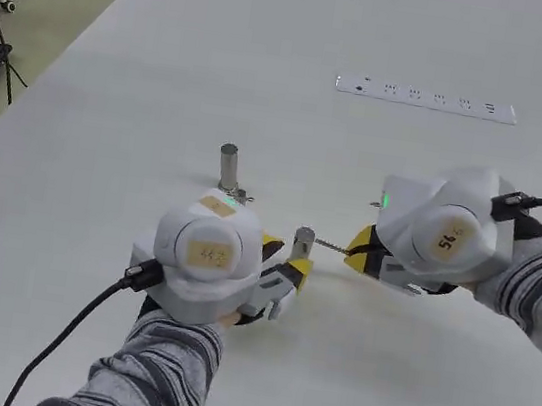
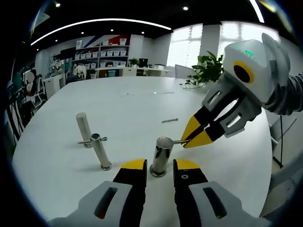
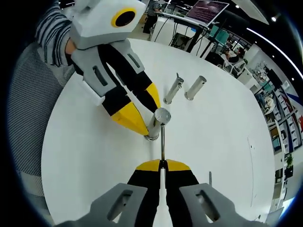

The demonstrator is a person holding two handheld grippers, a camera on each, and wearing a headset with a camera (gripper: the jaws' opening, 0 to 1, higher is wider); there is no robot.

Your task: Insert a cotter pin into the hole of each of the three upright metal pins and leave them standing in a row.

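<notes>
A white table (image 1: 169,68) with a smooth matte top carries three short metal pins. Each is a polished silver cylinder with a flat round top and a slightly wider foot.

The near metal pin (image 2: 162,153) stands upright between the yellow-tipped black jaws of the left claw (image 2: 159,166). The jaws sit close on either side of the pin's foot. It cannot be told whether they press on it.

The right claw (image 3: 162,165) is clenched on a cotter pin (image 3: 162,142), a thin, straight, grey wire piece. It points level at the near metal pin, and its far end meets the pin's side just under the top. Whether it has entered the hole cannot be told.

In the left gripper view, the middle metal pin (image 2: 100,151) stands to the left, a little further off. A fitted cotter pin (image 2: 92,140) crosses through it near its top. The far metal pin (image 2: 84,128) stands just behind it, with a duller, paler surface.

A spare cotter pin (image 2: 169,120) lies flat on the table beyond the claws, well apart from the pins. A long white power strip (image 1: 425,97) lies near the table's far side. Both grippers have rounded white plastic bodies, and striped sleeves show behind them.
</notes>
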